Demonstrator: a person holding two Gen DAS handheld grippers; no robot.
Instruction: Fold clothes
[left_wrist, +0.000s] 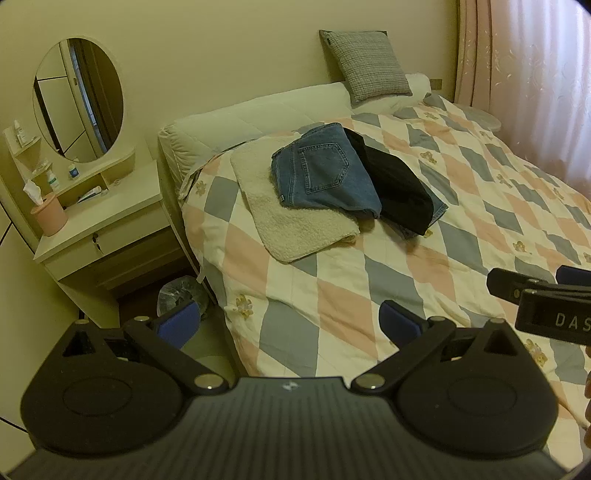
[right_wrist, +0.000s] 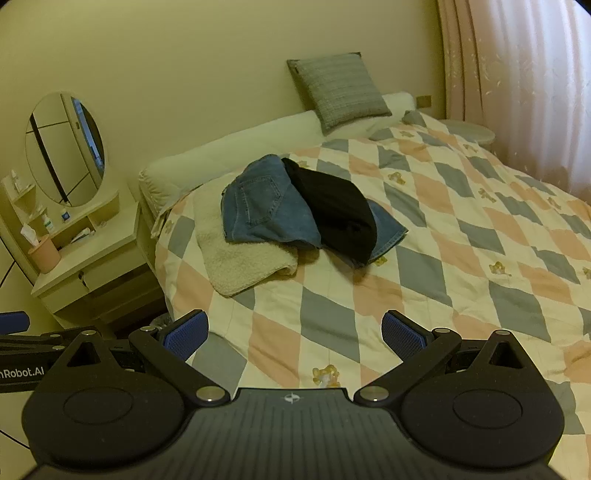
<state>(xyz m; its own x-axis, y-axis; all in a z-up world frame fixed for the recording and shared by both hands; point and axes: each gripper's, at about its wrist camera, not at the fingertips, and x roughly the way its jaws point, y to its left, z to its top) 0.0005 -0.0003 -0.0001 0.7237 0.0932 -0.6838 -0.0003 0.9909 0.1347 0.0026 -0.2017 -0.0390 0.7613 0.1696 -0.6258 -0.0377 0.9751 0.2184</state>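
Folded blue jeans (left_wrist: 323, 173) lie on the far left part of the bed (left_wrist: 424, 266), resting partly on a cream fleece blanket (left_wrist: 295, 225). A black garment (left_wrist: 397, 188) lies just to their right, overlapping the denim. All three sit on a quilt checked in pink, grey and cream. I hold both pairs of tongs above the near edge of the bed, well apart from the clothes. My left tongs (left_wrist: 288, 325) are spread wide and hold nothing. My right tongs (right_wrist: 295, 334) are likewise spread wide and hold nothing. A grey cushion (right_wrist: 338, 90) leans against the far wall. To the left of the bed stands a dressing surface (left_wrist: 107, 218) with an oval mirror (left_wrist: 79, 99) and a pink tissue holder (left_wrist: 50, 214). Pink curtains (right_wrist: 517, 81) hang at the far right.
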